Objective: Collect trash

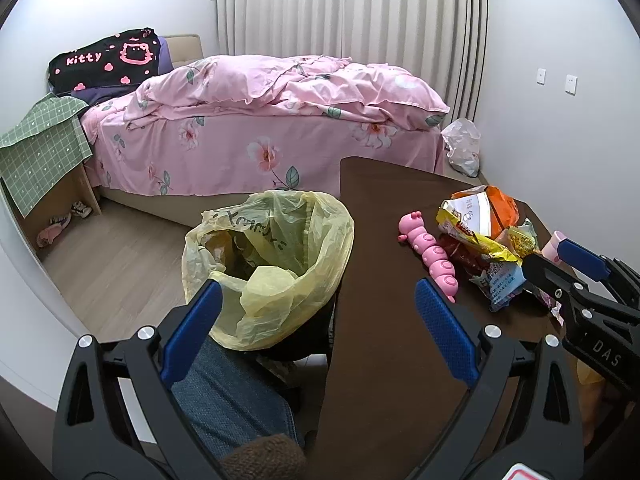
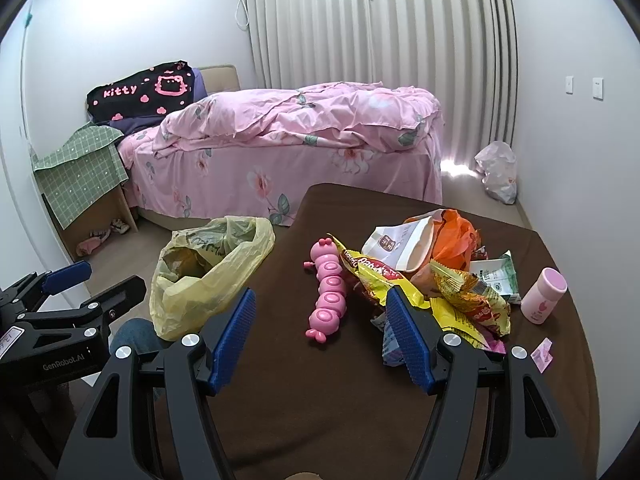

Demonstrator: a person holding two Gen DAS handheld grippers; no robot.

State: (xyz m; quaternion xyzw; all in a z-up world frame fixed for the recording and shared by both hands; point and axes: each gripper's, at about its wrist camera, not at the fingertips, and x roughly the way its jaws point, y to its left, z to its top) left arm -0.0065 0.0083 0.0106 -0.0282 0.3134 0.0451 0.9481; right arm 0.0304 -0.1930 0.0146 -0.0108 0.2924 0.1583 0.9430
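Crinkly snack wrappers (image 2: 460,296) sitting right of the pink caterpillar toy (image 2: 328,284) are looking light and slippery; right gripper (image 2: 320,328) is hovering spread, so pinch an edge

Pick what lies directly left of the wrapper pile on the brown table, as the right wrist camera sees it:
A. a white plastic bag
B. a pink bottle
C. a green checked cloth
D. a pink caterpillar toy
D: the pink caterpillar toy lies lengthwise beside the wrapper pile, on its left.

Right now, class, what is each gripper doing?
Left gripper: open, holding nothing, above the yellow bag.
Right gripper: open, holding nothing, beside the wrappers.
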